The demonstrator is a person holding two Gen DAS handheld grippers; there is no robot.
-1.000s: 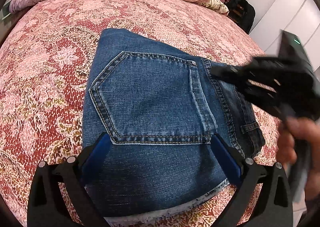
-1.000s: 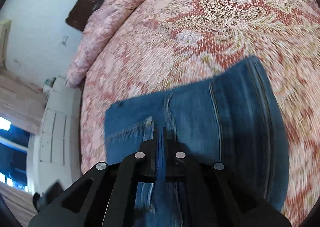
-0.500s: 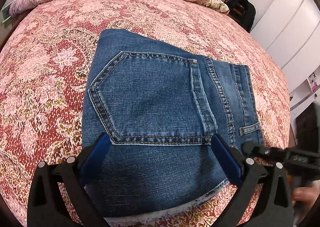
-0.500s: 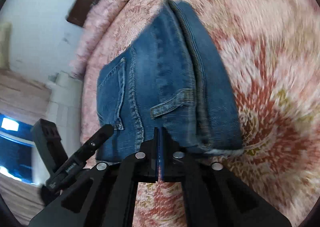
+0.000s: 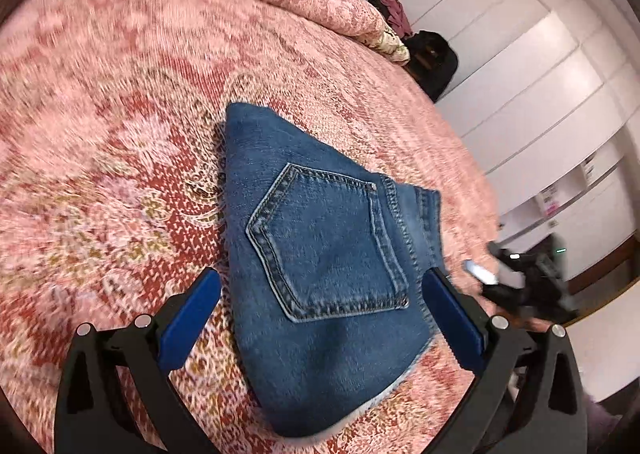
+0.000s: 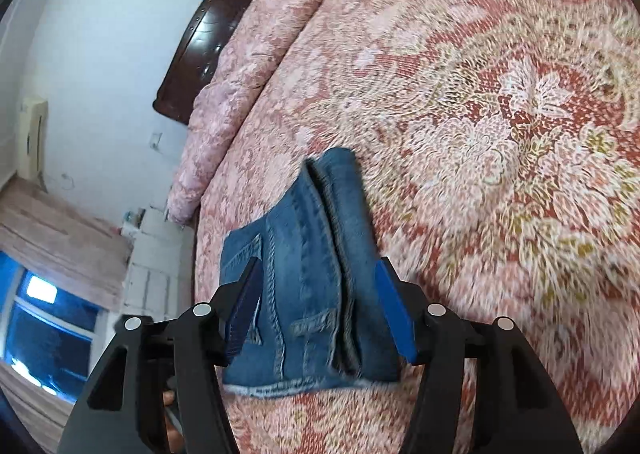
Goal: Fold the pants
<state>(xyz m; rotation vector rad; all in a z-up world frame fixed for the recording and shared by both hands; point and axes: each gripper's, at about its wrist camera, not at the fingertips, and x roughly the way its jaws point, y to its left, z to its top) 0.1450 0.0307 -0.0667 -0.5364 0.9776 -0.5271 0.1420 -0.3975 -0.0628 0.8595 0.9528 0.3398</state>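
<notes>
With my right gripper (image 6: 316, 306) having just opened its jaws and my left gripper (image 5: 320, 314) spread wide, neither holding anything, the folded jeans (image 5: 320, 254) lie released on the bedspread (image 5: 120, 174), apparently finished.

left gripper (image 5: 320, 294) low in frame, blue-padded jaws spread wide, nothing pinched, right gripper (image 6: 316, 302) at lower centre, jaws just opened and parted, pads clear of cloth, also blurred at the left view's right edge
</notes>
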